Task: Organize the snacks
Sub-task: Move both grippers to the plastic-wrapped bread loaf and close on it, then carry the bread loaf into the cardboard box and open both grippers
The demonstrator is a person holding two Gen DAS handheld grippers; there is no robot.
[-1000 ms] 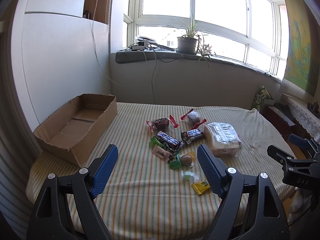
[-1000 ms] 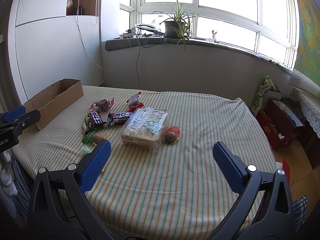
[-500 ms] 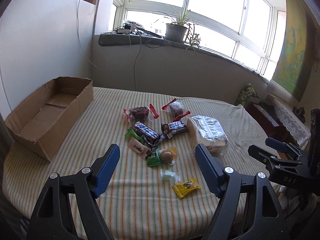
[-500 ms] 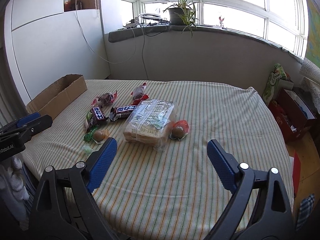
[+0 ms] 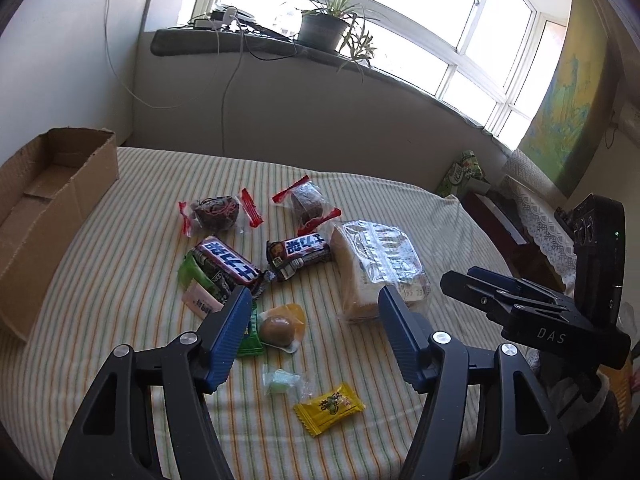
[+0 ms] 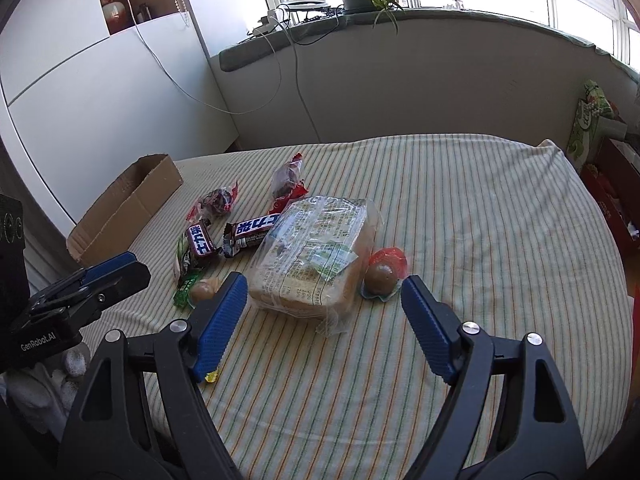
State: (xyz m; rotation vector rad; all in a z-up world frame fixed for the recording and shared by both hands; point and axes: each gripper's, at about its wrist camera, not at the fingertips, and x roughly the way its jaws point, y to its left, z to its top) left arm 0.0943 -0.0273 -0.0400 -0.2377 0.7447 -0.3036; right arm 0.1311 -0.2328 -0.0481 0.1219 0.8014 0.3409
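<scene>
Evidently short of any snack on both sides. For the left gripper [image 5: 312, 300]: open, jaws just narrowed a little, nothing clamped, only striped cloth [image 5: 120, 280] and loose snacks showing between the pads. Lying in that gap, lower centre of the left wrist view and closer to the left-hand pad: a brown egg in a yellow wrapper [image 5: 280, 322], with a pale green sweet [image 5: 282, 380] and a yellow candy [image 5: 330, 408] lower down.

For the right gripper [image 6: 323, 284]: likewise open, just drawn in somewhat, pressing on nothing. Straight ahead of it, centre of the right wrist view: the bread bag [image 6: 316, 248], long axis running up the frame and leaning slightly right, so roughly along the claw's own line, short width across the gap. Near end framed by the two pads, left-hand pad just beside its corner; contact not visible. Just inside the right-hand pad: an egg in a red wrapper [image 6: 382, 276].

Probably the bread for the right hand, being nearer it than the left, and the yellow-wrapped egg for the left. Well apart from all of it, at the left edge of both views: the empty cardboard box [image 6: 128, 208], likely destination, nearer the left hand.
</scene>
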